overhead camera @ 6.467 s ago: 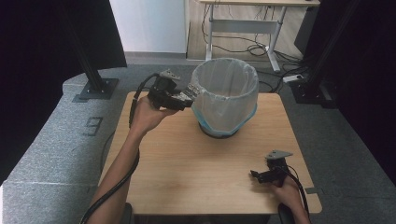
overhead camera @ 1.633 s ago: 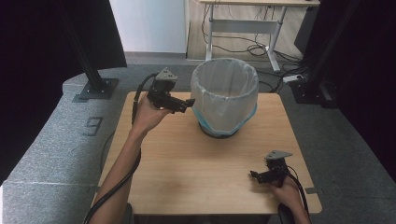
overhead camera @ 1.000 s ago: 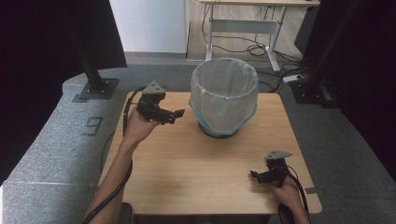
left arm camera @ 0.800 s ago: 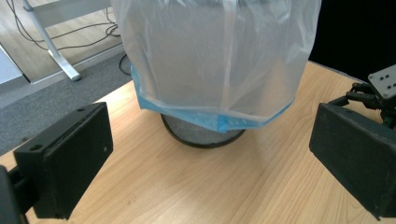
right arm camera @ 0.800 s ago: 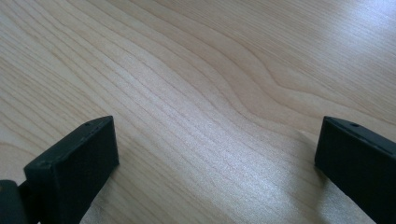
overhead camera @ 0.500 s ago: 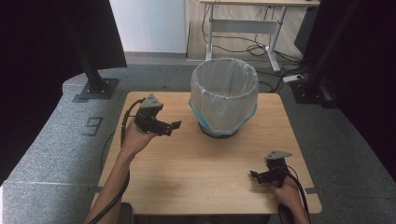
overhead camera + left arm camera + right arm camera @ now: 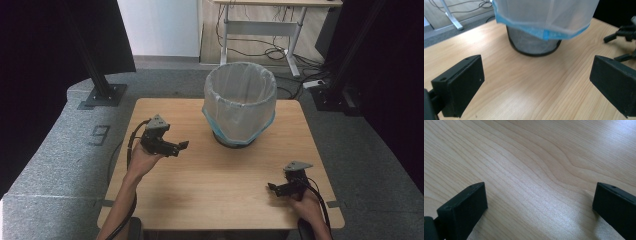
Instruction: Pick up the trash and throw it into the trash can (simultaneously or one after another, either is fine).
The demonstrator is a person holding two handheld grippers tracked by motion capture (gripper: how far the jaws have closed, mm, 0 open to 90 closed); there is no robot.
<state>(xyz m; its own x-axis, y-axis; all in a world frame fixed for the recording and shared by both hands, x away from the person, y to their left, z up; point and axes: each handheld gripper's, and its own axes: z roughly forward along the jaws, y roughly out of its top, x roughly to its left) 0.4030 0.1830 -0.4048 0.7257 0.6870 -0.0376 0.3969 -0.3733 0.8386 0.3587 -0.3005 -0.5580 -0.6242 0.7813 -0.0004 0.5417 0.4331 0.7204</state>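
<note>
- Right now your left gripper hovers over the table, jaws wide apart and empty.
- Ahead of it stands the mesh bin, its plastic liner folded over the rim.
- Your right gripper sits low at the near right, jaws spread over bare wood.

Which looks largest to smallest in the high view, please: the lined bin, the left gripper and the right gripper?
1. Lined bin, by far the largest.
2. Left gripper and right gripper: these look alike, too close to rank.
</note>
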